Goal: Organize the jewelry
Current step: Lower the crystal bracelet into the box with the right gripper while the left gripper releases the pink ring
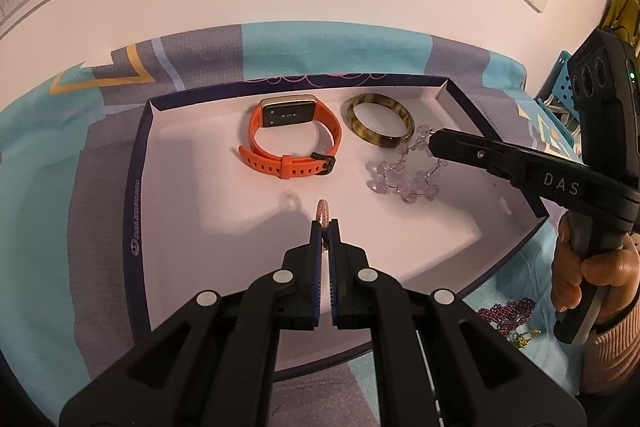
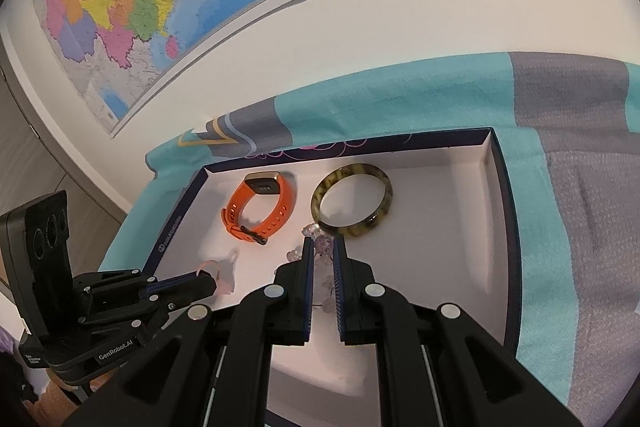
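Your shallow box (image 1: 138,163), dark blue outside and white inside, sits on the teal and grey cloth (image 1: 36,155) that covers the tabletop. Three pieces lie on its white floor. The orange watch (image 1: 290,143) rests on its side toward the back, strap buckled into a loop. Just beside it on the right lies the mottled brown-and-yellow bangle (image 1: 378,121), flat on the floor. In front of the bangle, touching its near edge, is the clear bead bracelet (image 1: 400,173), spread in a loose ring.

Your left gripper (image 1: 326,227) is clamped on a small pink ring (image 1: 322,213), which stands edge-on above the fingertips, over the front part of the box and apart from the watch.

Your right gripper (image 2: 322,247) hangs over the bead bracelet (image 2: 320,247) with its jaws apart; beads show between the fingers, but whether the pads touch them cannot be told. In the left wrist view its tip (image 1: 434,143) lies at the bracelet's far right side, near the bangle.

Outside the box, on the cloth by your right hand (image 1: 588,267), lie dark red beads (image 1: 508,311) and a bit of gold chain (image 1: 524,338).
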{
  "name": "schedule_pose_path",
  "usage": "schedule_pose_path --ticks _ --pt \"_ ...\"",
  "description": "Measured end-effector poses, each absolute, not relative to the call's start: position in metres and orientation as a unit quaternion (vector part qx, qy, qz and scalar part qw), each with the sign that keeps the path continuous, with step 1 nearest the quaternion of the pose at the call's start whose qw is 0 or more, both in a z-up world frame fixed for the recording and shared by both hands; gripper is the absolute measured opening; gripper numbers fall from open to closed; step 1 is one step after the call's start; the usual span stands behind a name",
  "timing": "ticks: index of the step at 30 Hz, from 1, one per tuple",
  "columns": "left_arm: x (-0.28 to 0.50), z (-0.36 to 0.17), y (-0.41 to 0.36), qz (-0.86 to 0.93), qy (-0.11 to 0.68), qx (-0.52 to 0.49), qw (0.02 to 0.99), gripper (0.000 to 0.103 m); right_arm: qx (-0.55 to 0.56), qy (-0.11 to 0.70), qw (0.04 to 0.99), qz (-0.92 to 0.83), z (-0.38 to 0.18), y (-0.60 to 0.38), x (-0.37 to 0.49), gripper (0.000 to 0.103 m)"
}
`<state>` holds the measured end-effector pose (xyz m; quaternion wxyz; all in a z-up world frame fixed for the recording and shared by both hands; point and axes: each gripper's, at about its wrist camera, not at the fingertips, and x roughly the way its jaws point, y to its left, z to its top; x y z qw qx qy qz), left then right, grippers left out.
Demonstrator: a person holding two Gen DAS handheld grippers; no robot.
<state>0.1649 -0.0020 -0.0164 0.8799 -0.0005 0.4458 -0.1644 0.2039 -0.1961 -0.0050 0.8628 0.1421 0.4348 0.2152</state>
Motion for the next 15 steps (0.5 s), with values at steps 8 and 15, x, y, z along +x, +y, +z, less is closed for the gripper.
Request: schedule_pose_path --ticks 8,15 --pt "0.1701 -0.017 -0.0034 -0.161 0.448 0.0 0.879 0.004 0.136 0.436 0.863 0.216 -0.0068 -0.1936 0.2034 0.009" --pt "0.1755 -0.0175 -0.0022 -0.158 0.449 -0.003 0.88 0.005 0.134 0.439 0.862 0.216 -0.0091 -0.1935 0.2029 0.01"
